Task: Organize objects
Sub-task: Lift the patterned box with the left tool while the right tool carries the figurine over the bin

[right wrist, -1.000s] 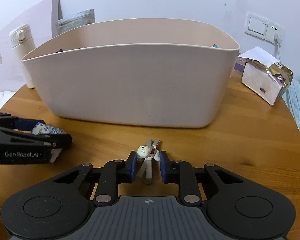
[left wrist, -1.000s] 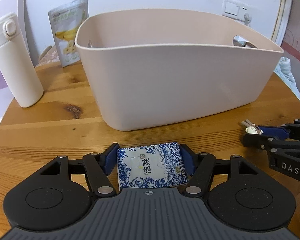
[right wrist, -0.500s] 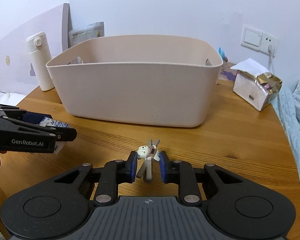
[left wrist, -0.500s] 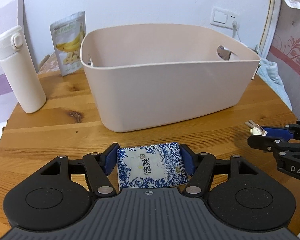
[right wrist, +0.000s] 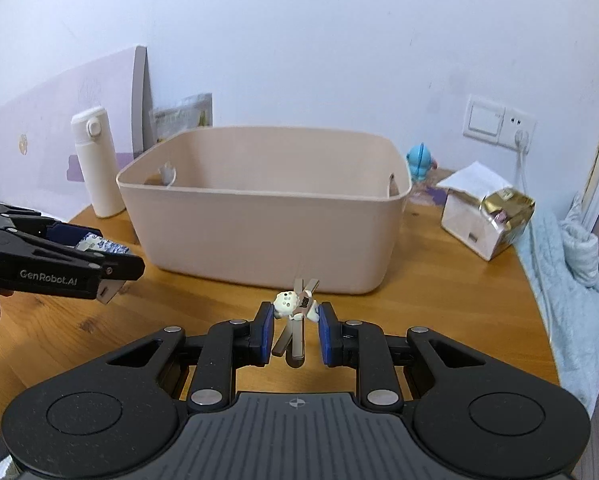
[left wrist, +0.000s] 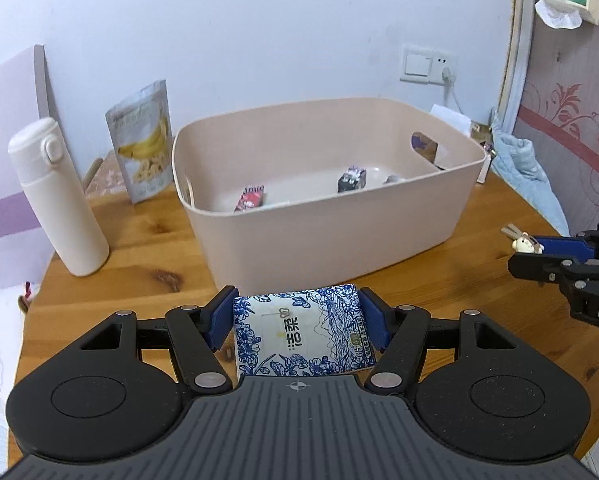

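My left hand-held gripper is clamped on a flat blue-and-white floral tissue packet; both blue pads press its short sides, and the packet lies level between the fingers, its far edge reaching just to their tips. It hangs above the round wooden desk, on the near side of the beige plastic storage bin, with the bin's front wall straight ahead of the packet.

My right hand-held gripper is closed on a small wooden clothespin with a little cream animal head. The clip stands nearly upright between the pads, its head and crossed prongs poking out above the fingertips. It too is off the desk, in front of the bin's near wall, towards the right end. In the left wrist view this clip shows at the far right edge, level with the bin's lower wall.

Inside the bin lie a small red packet and a small dark packet, apart from each other on the floor.

A white flip-top flask and a banana-chip pouch stand left of the bin.
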A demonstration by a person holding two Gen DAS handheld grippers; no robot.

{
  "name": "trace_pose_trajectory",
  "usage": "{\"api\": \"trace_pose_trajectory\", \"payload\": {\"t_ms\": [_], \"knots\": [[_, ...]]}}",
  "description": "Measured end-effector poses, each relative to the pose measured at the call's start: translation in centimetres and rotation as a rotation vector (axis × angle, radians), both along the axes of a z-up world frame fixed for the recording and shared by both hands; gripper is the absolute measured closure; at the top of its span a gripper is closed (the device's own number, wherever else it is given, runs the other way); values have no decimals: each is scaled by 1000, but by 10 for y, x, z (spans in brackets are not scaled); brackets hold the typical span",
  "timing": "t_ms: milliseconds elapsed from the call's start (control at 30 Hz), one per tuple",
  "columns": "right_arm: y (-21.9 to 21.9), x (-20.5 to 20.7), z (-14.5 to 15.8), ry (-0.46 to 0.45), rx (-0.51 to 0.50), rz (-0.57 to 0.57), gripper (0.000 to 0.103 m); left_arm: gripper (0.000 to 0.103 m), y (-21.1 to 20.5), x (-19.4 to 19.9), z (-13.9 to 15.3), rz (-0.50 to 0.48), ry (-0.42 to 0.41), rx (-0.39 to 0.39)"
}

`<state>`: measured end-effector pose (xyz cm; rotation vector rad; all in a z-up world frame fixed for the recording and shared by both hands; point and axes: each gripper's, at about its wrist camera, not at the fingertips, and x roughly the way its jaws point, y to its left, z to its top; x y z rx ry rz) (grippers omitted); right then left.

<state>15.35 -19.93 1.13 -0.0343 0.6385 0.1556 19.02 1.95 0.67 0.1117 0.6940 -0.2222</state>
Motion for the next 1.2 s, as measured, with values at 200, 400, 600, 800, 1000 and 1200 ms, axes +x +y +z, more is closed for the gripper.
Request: {"api": "trace_pose_trajectory", "payload": {"t_ms": [200, 400, 600, 800, 1000, 1200], "knots": [[-1, -1, 14, -46, -6, -4, 81, 37, 0, -1, 15, -2, -42, 8], [-5, 4, 27, -86, 1, -11, 81, 37, 2, 3, 34, -2, -95, 0], [-10, 15, 40, -122, 5, -20, 81, 37, 3, 16, 47, 4, -128, -3], [-13, 29, 49, -141, 5, -32, 81, 37, 5, 35, 55, 20, -150, -3], [-14, 45, 53, -148, -10, -40, 81, 37, 7, 59, 59, 39, -154, 1], [-12, 64, 54, -144, -18, -37, 81, 37, 6, 86, 57, 44, -138, -8]]}}
